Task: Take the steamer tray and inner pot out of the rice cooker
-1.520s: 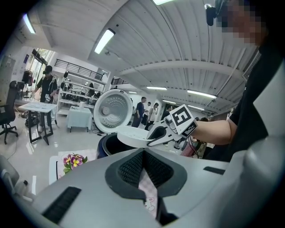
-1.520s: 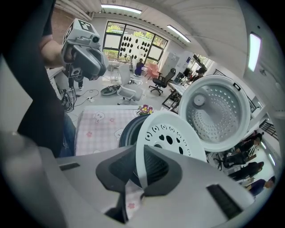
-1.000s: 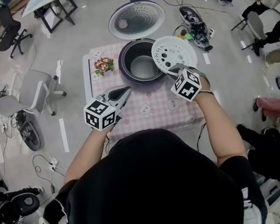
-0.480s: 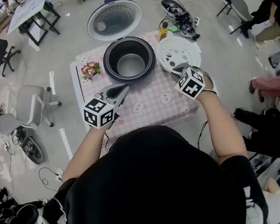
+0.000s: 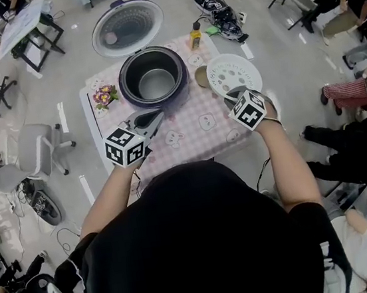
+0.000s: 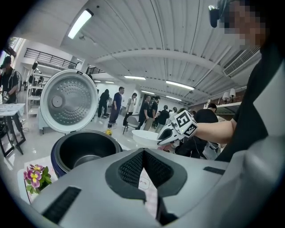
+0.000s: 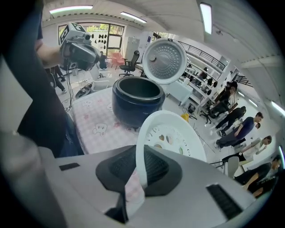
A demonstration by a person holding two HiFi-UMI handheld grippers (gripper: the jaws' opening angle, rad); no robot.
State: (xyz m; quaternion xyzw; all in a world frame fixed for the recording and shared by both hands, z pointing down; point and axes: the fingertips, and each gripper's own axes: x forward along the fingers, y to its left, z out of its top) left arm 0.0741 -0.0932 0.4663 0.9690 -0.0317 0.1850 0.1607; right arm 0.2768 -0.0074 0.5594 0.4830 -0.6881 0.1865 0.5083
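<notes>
Steamer tray [image 5: 232,74], white and pierced with holes, is out of the rice cooker [image 5: 123,83] and hangs tilted at the cooker's 3 o'clock, over the far right corner of the table [image 5: 195,131]. The right gripper [image 5: 233,94] has its claw nearly closed, pinched on the tray's near rim. In the right gripper view that rim stands edge-on between the pads [image 7: 156,168].

The inner pot [image 5: 157,84] sits inside the cooker, dark and bare. The cooker's lid [image 5: 127,28] stands open at 12 o'clock.

The left gripper [image 5: 156,116] is at the cooker's 6 o'clock, above the pink checked cloth and pointing toward the pot. Its claw is closed tight with nothing in it.

A flower sprig [image 5: 104,96] lies at the cooker's 9 o'clock, and a small yellow bottle [image 5: 195,38] stands at 1 o'clock.

As for writing, the marker cube [image 5: 124,147] on each gripper carries black-and-white square codes rather than letters. The cloth shows small cartoon figures whose print is too small to read.
</notes>
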